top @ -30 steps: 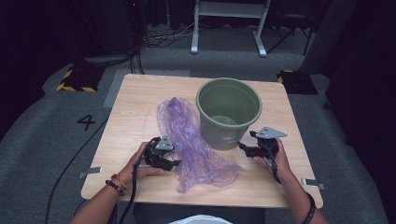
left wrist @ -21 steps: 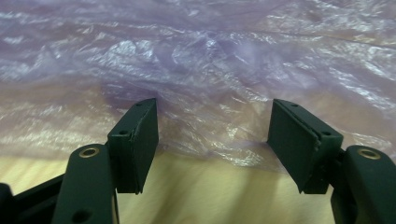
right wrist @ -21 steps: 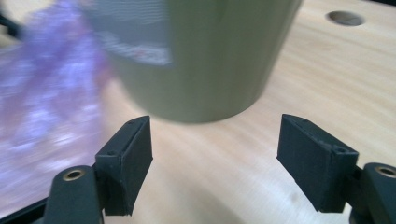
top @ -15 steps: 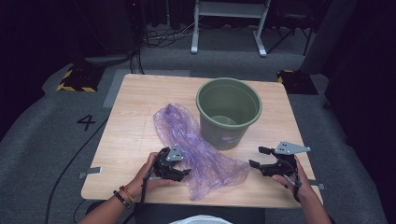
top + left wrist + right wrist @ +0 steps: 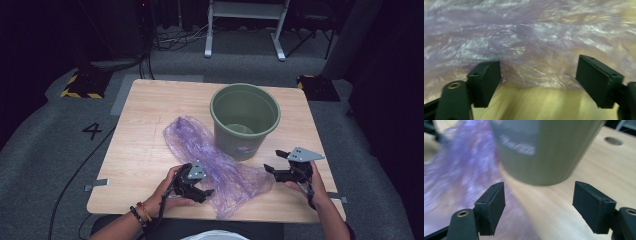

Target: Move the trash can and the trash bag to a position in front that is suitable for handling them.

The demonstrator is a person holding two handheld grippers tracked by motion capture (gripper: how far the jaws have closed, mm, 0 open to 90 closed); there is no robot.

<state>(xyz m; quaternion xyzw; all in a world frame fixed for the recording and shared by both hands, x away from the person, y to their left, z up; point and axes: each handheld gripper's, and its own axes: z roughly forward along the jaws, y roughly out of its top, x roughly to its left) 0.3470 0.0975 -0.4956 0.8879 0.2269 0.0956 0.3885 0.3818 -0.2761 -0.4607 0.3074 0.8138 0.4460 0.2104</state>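
Two tools sit low over the desk (image 5: 145, 115), one on each side of the purple bag (image 5: 210, 160). From the high view, the green bucket (image 5: 245, 120) stands upright with the bag lying flat beside it and touching its bottom. The bag is long, and it runs from the bucket's far left side down past the bucket to the desk's near edge. The left tool (image 5: 200, 192) is at the bag's near left edge. Its jaws have just been opening and now stand wide, with nothing held. The left gripper view comes in close: the bag's crinkly edge (image 5: 534, 77) lies just past the jaw tips, with bare wood between them. The right tool (image 5: 277, 162) is near the bucket's right side, jaws wide and holding nothing. The right gripper view shows the bucket's wall and label (image 5: 544, 150) close ahead, and a round hole (image 5: 613, 141) in the desk behind it. Bare wood lies open to the bucket's left and behind it.
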